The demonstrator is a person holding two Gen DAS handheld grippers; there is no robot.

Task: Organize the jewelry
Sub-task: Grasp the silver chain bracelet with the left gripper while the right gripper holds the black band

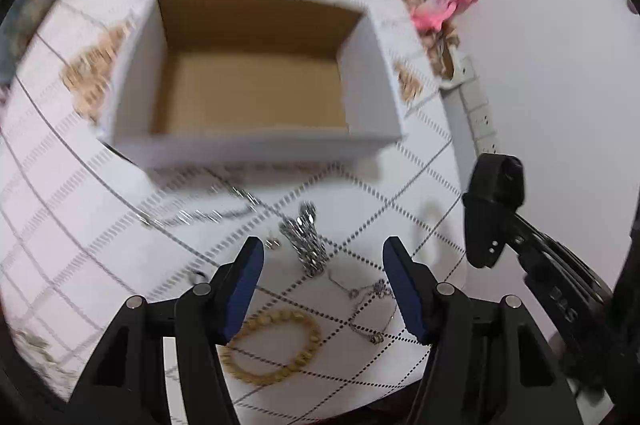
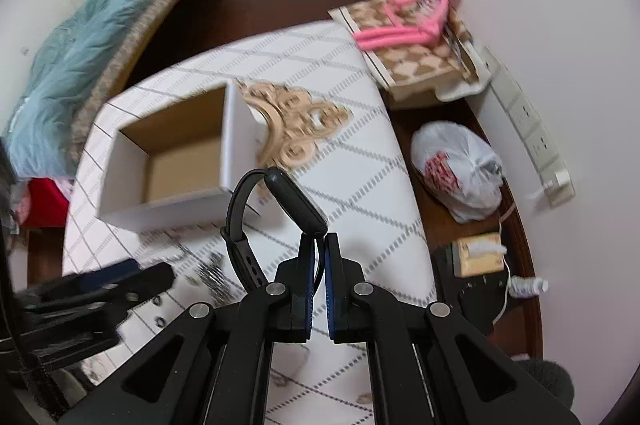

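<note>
My right gripper pinches black smartwatch strap, lifted for cardboard box; left gripper spread wide above silver chain, ready.

Silver chain motion-blurred beyond detail

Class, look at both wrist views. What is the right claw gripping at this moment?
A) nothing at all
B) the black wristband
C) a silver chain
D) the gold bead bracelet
B: the right claw is pinched shut on the strap of the black wristband, lifted above the table, while the gold bead bracelet lies on the cloth.
</note>
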